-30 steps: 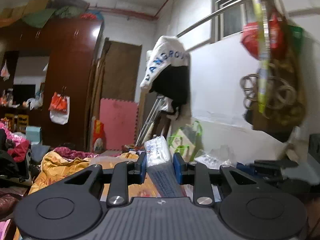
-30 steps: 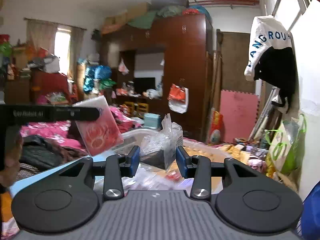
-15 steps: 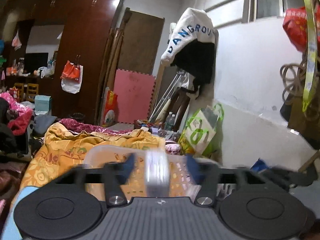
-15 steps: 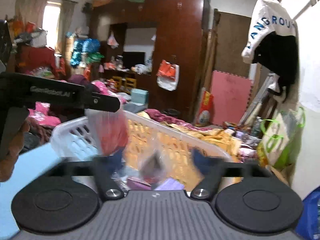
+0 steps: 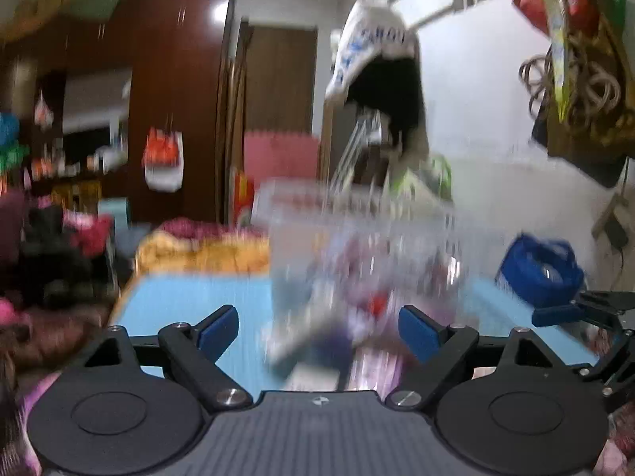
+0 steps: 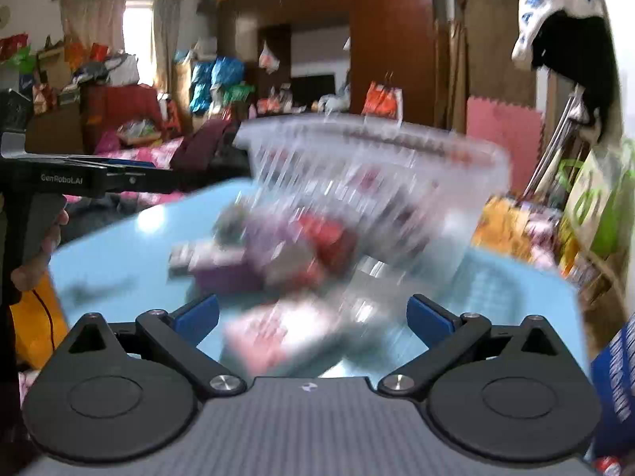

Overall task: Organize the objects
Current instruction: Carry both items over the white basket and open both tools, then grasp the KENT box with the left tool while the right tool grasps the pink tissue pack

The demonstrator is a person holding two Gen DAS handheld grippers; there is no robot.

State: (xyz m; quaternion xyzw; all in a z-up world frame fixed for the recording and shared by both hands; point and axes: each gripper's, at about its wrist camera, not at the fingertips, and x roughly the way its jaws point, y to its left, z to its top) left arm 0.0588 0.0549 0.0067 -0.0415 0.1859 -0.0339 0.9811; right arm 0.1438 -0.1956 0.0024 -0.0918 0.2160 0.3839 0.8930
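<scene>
Right wrist view gives me the light blue counter (image 6: 119, 238) first, then the clear slotted basket (image 6: 456, 182) standing toward its far edge, tipped or blurred so I cannot tell which. Loose packets lie in a smeared heap (image 6: 285, 254) at the basket's near side, a pink and white one (image 6: 278, 337) nearest my right tongs (image 6: 313, 319). Those tongs have just been opening and stand wide with nothing pressed between the pads; the left tongs (image 5: 317, 329) likewise have just been opening and are spread, with a pale packet (image 5: 301, 341) blurred in the gap, not gripped. I judge both are releasing items at the basket. To do this well I would pause until the picture steadies and check that each packet lands inside the rim. Open counter lies toward the left edge; a blue box (image 6: 615, 388) crowds the right corner.
</scene>
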